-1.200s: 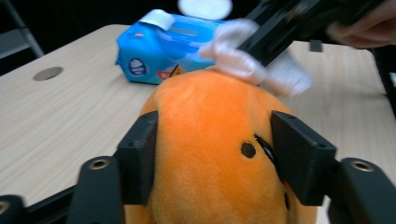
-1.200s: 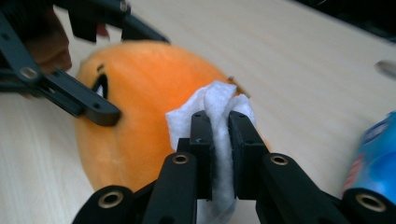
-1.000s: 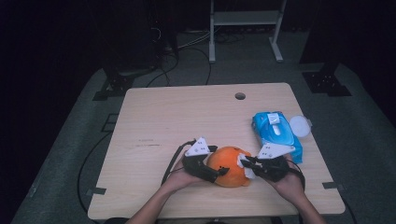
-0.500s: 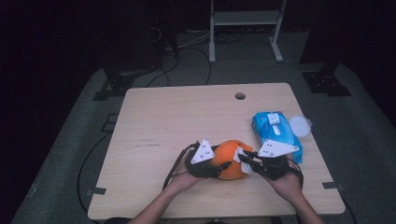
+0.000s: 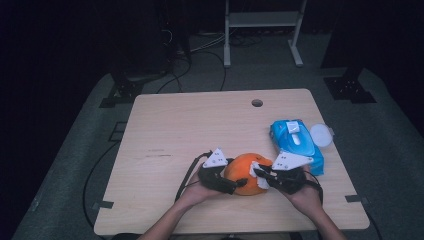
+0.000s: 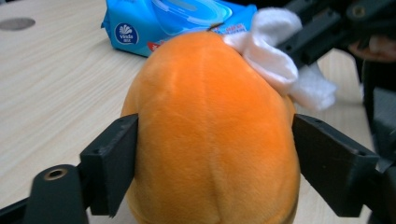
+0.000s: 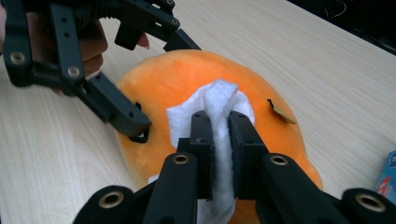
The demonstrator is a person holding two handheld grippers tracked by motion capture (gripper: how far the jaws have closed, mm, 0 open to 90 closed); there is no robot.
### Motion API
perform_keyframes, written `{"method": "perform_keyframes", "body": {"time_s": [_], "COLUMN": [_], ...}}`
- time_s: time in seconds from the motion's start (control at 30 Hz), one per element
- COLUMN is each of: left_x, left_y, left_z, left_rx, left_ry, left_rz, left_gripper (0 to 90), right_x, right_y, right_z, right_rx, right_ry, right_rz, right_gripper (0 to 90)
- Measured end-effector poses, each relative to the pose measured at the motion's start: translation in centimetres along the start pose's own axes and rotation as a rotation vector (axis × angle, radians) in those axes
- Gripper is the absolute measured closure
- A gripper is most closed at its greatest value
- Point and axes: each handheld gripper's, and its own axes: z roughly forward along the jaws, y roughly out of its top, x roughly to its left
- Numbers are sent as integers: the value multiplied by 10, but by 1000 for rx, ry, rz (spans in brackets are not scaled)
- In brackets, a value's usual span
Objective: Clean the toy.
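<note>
An orange plush fruit (image 5: 244,172) lies near the table's front edge. My left gripper (image 5: 235,182) straddles it from the left. In the left gripper view both black pads (image 6: 116,158) touch the plush (image 6: 210,135) at its sides. These jaws have just been opening, with the plush still between them. My right gripper (image 7: 220,123) is shut on a folded white wipe (image 7: 219,100) and presses it onto the top of the plush (image 7: 177,79). A small brown stem (image 7: 280,112) sticks out of the toy beside the wipe.
A blue pack of wet wipes (image 5: 295,142) lies just behind my right hand, with a round white lid (image 5: 320,135) beside it. The wooden table (image 5: 190,130) has a cable hole (image 5: 257,103) near its far edge. Cables trail from both grippers.
Both hands stayed by the plush. The left gripper edged slightly right along it, and the right gripper with the wipe shifted a little on its top.
</note>
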Motion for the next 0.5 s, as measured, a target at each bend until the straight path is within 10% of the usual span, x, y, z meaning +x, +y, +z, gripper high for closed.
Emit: {"method": "perform_keyframes", "body": {"time_s": [0.3, 0.5], "left_x": [-25, -17], "left_y": [2, 0], "left_z": [8, 5], "left_rx": [46, 28], "left_ry": [90, 59], "left_rz": [233, 169], "left_gripper": [211, 214], "right_x": [24, 3], "right_y": [16, 7], "right_z": [1, -10], "right_rx": [-43, -26], "right_ry": [65, -64], "right_rz": [-57, -38], "right_gripper": [804, 804]}}
